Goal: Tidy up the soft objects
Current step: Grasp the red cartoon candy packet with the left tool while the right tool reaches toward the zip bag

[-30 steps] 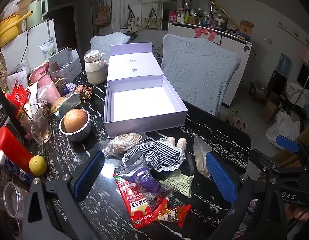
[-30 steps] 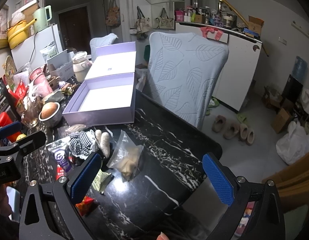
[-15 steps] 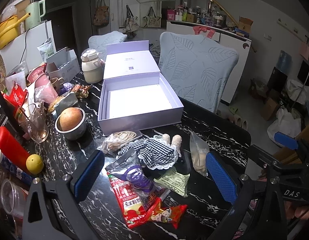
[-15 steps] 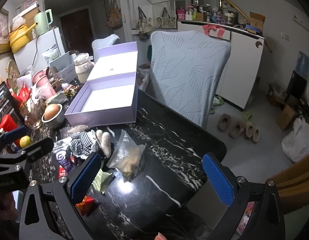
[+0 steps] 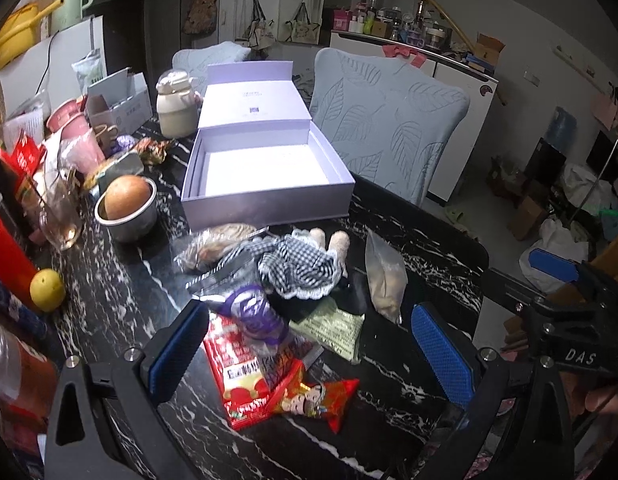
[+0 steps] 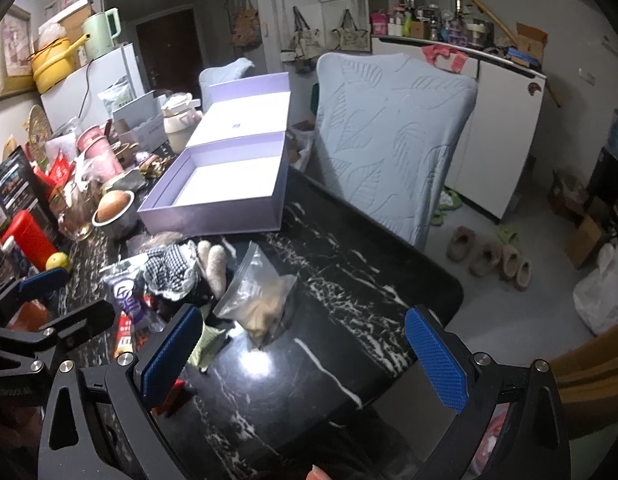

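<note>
On the far left of the dark surface (image 5: 121,300) sits a yellow lemon (image 5: 47,290), then a metal bowl (image 5: 127,216). The left gripper (image 5: 309,348) hangs over the snack packets (image 5: 269,376), its fingers spread wide and holding nothing. The soft checkered doll (image 5: 297,262) lies just in front of the open purple box (image 5: 265,176). A clear bag (image 6: 257,300) lies beside it. The right gripper (image 6: 305,360) is spread wide too, over bare surface.

Bare tabletop (image 6: 349,280) right of clutter (image 6: 169,276)
</note>
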The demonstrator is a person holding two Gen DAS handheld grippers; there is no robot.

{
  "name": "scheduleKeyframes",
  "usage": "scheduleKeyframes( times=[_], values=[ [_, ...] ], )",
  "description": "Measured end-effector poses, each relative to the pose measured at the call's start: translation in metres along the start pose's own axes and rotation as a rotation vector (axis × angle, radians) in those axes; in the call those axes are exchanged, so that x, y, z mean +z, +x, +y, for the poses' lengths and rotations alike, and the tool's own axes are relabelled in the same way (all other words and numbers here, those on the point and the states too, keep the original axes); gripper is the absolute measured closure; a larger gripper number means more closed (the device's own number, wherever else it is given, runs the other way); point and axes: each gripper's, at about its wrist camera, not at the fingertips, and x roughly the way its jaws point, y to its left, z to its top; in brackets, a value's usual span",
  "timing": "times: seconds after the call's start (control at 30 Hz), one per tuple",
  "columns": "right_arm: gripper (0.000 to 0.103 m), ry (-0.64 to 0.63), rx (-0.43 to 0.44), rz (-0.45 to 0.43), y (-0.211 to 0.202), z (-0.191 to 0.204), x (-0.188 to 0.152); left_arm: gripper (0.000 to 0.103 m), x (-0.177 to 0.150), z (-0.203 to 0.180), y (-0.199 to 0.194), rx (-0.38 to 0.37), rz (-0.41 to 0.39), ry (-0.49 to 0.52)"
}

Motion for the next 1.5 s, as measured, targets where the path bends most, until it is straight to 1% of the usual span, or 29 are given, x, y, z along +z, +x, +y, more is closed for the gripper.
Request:
scheduleKeyframes(
  times=[0.13,0.23,0.4,0.6,0.8,0.93,1.07,1.13,1.2,1.23,1.27,1.3,1.33,1.37,1.5],
  values=[
    [0.0,-0.009,0.028,0.02,0.006,0.0,-0.006,0.0,-0.012,0.003,0.003,-0.029,0.016,-0.019],
    [0.0,-0.013,0.05,0.035,0.01,-0.001,-0.011,0.0,-0.02,0.002,0.007,-0.055,0.044,-0.017],
    [0.0,-0.017,0.085,0.067,0.019,-0.006,-0.022,0.0,-0.037,-0.005,0.014,-0.07,0.082,-0.006],
    [0.0,-0.016,0.096,0.096,0.029,-0.014,-0.032,0.0,-0.049,-0.009,0.025,-0.088,0.122,-0.006],
    [0.0,-0.007,0.11,0.117,0.036,-0.02,-0.038,0.0,-0.06,-0.008,0.043,-0.062,0.168,0.008],
    [0.0,-0.013,0.096,0.124,0.041,-0.023,-0.038,0.002,-0.065,-0.004,0.058,-0.06,0.198,-0.01],
    [0.0,-0.021,0.092,0.133,0.046,-0.023,-0.036,0.016,-0.068,0.0,0.071,-0.045,0.232,-0.03],
    [0.0,-0.024,0.092,0.136,0.048,-0.023,-0.036,0.02,-0.069,0.001,0.071,-0.03,0.222,-0.026],
    [0.0,-0.025,0.094,0.139,0.051,-0.022,-0.035,0.033,-0.07,0.0,0.071,-0.002,0.212,-0.008],
    [0.0,-0.024,0.096,0.143,0.053,-0.022,-0.035,0.037,-0.07,-0.002,0.07,0.016,0.206,0.006],
    [0.0,-0.024,0.098,0.145,0.054,-0.022,-0.035,0.046,-0.071,-0.003,0.07,0.028,0.199,0.02],
    [0.0,-0.024,0.099,0.149,0.056,-0.022,-0.035,0.051,-0.072,-0.004,0.07,0.033,0.195,0.031],
    [0.0,-0.024,0.102,0.153,0.057,-0.022,-0.035,0.051,-0.072,-0.004,0.069,0.035,0.192,0.038],
    [0.0,-0.023,0.106,0.158,0.059,-0.022,-0.035,0.054,-0.072,-0.004,0.069,0.031,0.191,0.038],
    [0.0,-0.016,0.124,0.173,0.066,-0.022,-0.034,0.057,-0.073,0.001,0.064,0.014,0.191,0.003]
  ],
)
